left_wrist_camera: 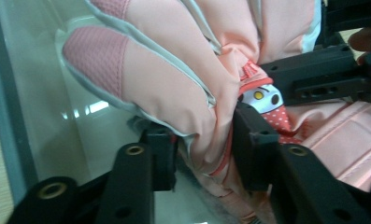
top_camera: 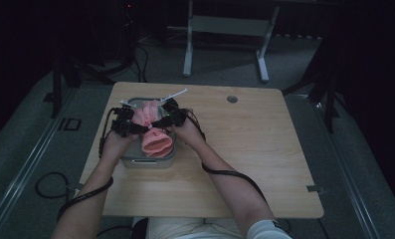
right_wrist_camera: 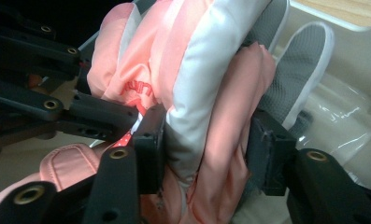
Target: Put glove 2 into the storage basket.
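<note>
- The pink glove [top_camera: 153, 130] lies across a grey bin [top_camera: 150, 160] on the wooden counter [top_camera: 245, 149], its cuff opening toward 6 o'clock in the high view and its fingers toward 12 o'clock.
- The left claw [top_camera: 141, 128] sits at the 9 o'clock side of the glove; the right claw [top_camera: 157, 124] sits at its 3 o'clock side. The two meet over the glove's middle.
- Left claw state: in the left gripper view [left_wrist_camera: 204, 149] a fold of glove fabric stands between the two black pads, and both pads press on it; the claw grips the glove.
- Right claw state: in the right gripper view [right_wrist_camera: 204, 149] a thick bunch of pink and white fabric fills the gap and both pads bear on it; this claw also grips the glove.
- Hard to make out: in the high view the claw tips merge with the dark bodies and cables, so pad contact cannot be read there. The bin's interior is mostly covered by the glove.
- Cut off: both gripper views crop the glove at the frame edges; the cuff is not complete in either.
- View differences: the left gripper view shows a small cartoon patch [left_wrist_camera: 267, 105] with a red dotted part on the glove, plus textured pink fingertips. The right gripper view shows grey mesh fingertips [right_wrist_camera: 297, 65] and a clear film lining [right_wrist_camera: 342, 116] at 3 o'clock.
</note>
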### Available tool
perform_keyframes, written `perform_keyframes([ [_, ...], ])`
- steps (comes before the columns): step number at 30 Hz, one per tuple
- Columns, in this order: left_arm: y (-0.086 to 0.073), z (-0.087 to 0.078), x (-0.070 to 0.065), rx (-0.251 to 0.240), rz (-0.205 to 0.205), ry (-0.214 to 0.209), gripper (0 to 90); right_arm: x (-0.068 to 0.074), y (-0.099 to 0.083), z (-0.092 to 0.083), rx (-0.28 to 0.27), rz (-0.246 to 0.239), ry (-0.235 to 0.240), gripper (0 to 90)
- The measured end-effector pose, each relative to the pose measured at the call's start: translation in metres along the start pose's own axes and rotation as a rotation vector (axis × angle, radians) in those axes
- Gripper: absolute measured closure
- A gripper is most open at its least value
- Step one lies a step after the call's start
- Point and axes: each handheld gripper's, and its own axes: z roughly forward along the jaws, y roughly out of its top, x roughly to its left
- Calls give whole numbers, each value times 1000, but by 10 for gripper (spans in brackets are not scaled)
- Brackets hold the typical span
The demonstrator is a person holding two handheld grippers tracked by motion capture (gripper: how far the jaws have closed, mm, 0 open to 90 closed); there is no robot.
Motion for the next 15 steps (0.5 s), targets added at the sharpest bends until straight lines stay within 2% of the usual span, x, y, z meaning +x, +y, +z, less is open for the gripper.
perform_keyframes([
  [5,0,1,0,-13,0,27,544,-4,0,1,-8,20,-1,479],
  [9,1,0,1,-34,-25,39,465,-7,2,-5,-24,15,-21,470],
  [13,3,-1,0,-38,-17,51,442,-8,5,-8,-23,9,-27,471],
  [15,4,-3,-2,-47,-10,73,422,-8,7,-10,-24,1,-35,470],
])
